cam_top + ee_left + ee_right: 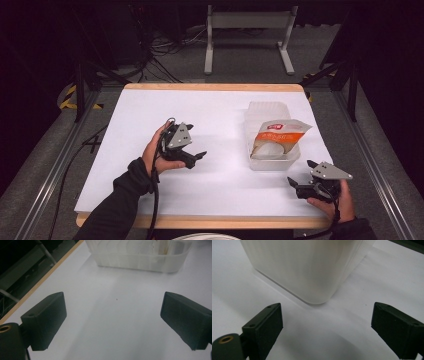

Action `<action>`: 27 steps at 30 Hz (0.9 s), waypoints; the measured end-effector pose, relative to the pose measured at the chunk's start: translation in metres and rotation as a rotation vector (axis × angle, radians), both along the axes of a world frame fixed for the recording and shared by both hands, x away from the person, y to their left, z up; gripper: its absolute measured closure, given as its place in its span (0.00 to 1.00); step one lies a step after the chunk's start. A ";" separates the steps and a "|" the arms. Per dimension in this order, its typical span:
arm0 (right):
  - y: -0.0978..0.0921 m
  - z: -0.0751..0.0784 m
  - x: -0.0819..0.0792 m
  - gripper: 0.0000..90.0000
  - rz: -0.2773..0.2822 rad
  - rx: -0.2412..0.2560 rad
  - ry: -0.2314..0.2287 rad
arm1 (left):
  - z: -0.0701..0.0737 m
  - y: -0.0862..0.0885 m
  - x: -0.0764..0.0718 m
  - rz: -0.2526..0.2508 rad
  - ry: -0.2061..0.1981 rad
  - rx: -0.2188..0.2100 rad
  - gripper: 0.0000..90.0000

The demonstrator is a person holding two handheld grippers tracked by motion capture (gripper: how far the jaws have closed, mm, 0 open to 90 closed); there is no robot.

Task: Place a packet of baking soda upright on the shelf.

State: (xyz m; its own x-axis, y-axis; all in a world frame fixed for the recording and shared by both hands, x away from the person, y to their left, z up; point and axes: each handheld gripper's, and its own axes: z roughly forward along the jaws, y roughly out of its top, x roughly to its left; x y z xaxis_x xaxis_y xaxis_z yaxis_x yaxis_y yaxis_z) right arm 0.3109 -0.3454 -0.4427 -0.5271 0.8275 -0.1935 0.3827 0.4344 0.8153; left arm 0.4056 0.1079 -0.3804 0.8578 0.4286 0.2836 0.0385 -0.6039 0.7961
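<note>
A clear plastic tub (pixel 274 163) stands on the right half of the white table, holding an orange-and-white snack packet (pixel 277 136) that leans over its rim. My left gripper (pixel 199 157) rests mid-table, left of the tub, jaws open and empty, pointing toward it. In the left gripper view the tub (pixel 140 260) lies ahead beyond bare tabletop, with the gripper (pixel 113 322) wide apart. My right gripper (pixel 301 174) sits near the front right corner, just below the tub, open and empty. The right gripper view has the tub's corner (pixel 309 272) close ahead between the spread jaws of the gripper (pixel 327 327).
The white table top (pixel 150 115) has a wooden edge all round. Metal rails run along both sides of the table. A grey stand (pixel 248 35) and cables are on the floor behind. A white round object (pixel 202 236) peeks at the bottom edge.
</note>
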 end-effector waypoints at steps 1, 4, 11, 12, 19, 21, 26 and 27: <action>0.000 0.000 0.000 0.12 0.000 0.000 -0.001 | -0.001 0.008 -0.003 0.010 -0.005 0.006 0.08; 0.000 0.001 0.000 0.12 -0.002 0.002 -0.004 | -0.003 0.025 -0.007 0.032 -0.013 0.006 0.08; 0.000 0.005 -0.001 0.12 -0.005 0.012 -0.019 | -0.009 0.054 -0.017 0.079 -0.023 0.007 0.08; 0.000 0.005 -0.002 0.12 -0.004 0.009 -0.025 | -0.010 0.056 -0.018 0.075 -0.019 0.013 0.08; 0.006 0.009 -0.006 0.12 0.001 -0.024 -0.055 | -0.018 0.067 -0.031 0.076 -0.032 0.060 0.08; 0.008 0.009 -0.007 0.12 0.008 -0.029 -0.061 | -0.020 0.073 -0.034 0.092 -0.035 0.053 0.08; 0.010 0.008 -0.006 0.12 0.016 -0.041 -0.056 | -0.028 0.091 -0.040 0.129 -0.030 0.057 0.07; 0.010 0.008 -0.007 0.12 0.021 -0.039 -0.057 | -0.030 0.095 -0.041 0.139 -0.025 0.061 0.07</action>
